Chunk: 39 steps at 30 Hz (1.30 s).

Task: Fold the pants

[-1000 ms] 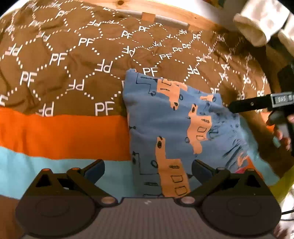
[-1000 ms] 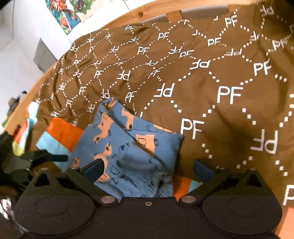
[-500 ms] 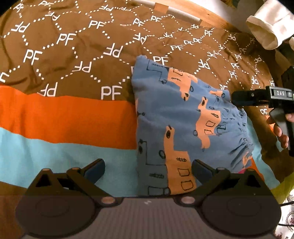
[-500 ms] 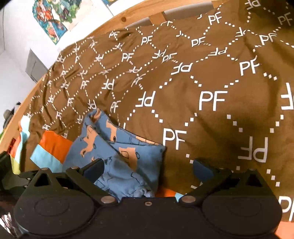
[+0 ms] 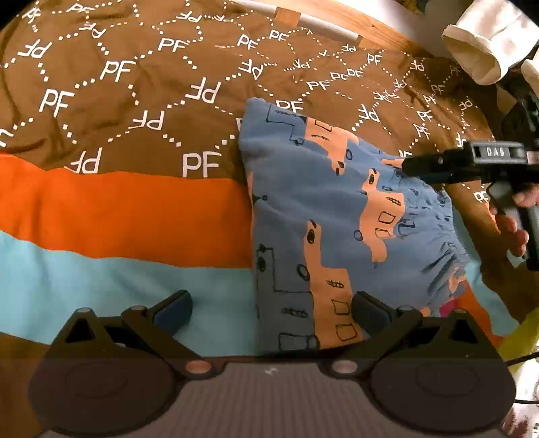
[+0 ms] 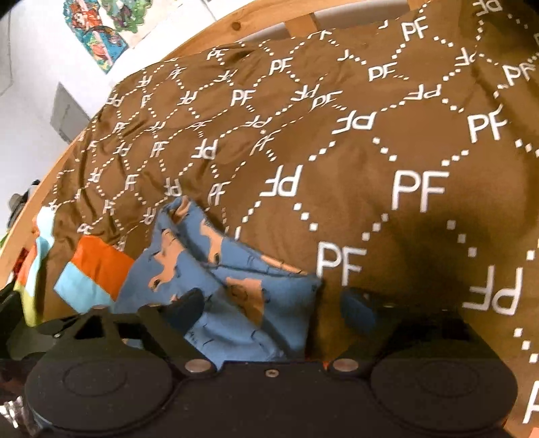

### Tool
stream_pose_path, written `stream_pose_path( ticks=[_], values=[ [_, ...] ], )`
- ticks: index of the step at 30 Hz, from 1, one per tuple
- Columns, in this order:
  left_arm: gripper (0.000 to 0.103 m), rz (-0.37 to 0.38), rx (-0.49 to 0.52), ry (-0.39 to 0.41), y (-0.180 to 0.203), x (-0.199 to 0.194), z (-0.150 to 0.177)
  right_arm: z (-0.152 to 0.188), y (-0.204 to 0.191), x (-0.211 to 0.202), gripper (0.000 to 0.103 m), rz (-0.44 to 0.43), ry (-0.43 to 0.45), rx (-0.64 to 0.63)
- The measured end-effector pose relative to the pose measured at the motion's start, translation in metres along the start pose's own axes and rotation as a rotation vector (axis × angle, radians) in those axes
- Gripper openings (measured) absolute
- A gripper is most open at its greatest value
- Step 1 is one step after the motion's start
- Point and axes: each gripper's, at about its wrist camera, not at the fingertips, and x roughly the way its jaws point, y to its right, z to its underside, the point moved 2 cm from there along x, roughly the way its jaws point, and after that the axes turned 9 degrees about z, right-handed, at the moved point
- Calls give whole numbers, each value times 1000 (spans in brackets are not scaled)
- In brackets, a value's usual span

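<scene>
The pants (image 5: 337,215), blue with orange vehicle shapes, are lying folded into a compact block on the bedspread (image 5: 134,111), right of centre in the left wrist view, with the gathered waistband turned toward the right edge of the frame. The block is resting across the brown "PF"-printed part of the bedspread above and the orange and light-blue bands lower down. The left gripper (image 5: 271,311) is being held at the bottom centre of that view with its jaws spread wide and nothing between them; the near edge of the pants is showing in the gap, though contact cannot be judged. The right gripper (image 5: 434,165) is being seen at the right edge of the same view, its dark fingers hanging over the waistband side, with fingers of the person's hand (image 5: 512,229) wrapped on the handle below. In the right wrist view the pants (image 6: 209,279) are sitting at lower left, and the right gripper (image 6: 271,311) is standing released, its left finger over the cloth, its right finger over brown bedspread. A wooden bed frame (image 6: 269,23) is running along the top, with a poster (image 6: 97,37) on the wall at upper left.
</scene>
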Motion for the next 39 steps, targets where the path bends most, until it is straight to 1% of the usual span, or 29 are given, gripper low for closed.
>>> stream_pose_path(
  ticks=[2,4,6,8,10,13,15,17,18,20,22,24,26,29,35,39],
  values=[
    [103,17,-31,2,-3,-3,-2,2,1,0,81,-21,-11,-1],
    [103,60,-91,31,-7,-8,-4,4,4,1,77,-45,-23,17],
    [103,124,-155,60,-13,-11,-4,4,7,3,77,-81,-42,51],
    [102,162,-191,61,-17,-10,-4,4,11,5,80,-137,-68,91],
    [99,169,-195,57,-19,-8,-5,3,13,6,82,-166,-74,103],
    [91,163,-182,56,-19,-7,-5,1,11,8,81,-168,-85,75],
    [86,160,-183,54,-20,-7,-7,1,11,8,74,-151,-83,50],
    [77,160,-191,50,-20,-8,-7,2,10,7,53,-118,-74,26],
    [74,164,-195,46,-20,-9,-8,3,10,6,49,-102,-71,14],
    [56,174,-194,30,-20,-10,-8,5,11,5,36,-99,-68,4],
    [50,184,-186,9,-18,-9,-9,6,7,2,30,-95,-57,-9],
    [44,159,-161,10,-13,-9,-9,6,0,-2,28,-82,-43,-46],
    [34,123,-137,0,-9,-9,-11,7,-6,-3,24,-51,-38,-79],
    [28,95,-124,-12,-4,-10,-13,8,-15,-5,22,0,-27,-115],
    [21,65,-95,-13,5,-13,-16,9,-36,-7,19,131,-13,-152],
    [18,59,-55,3,12,-21,-19,8,-51,-17,14,179,26,-221]
  ],
)
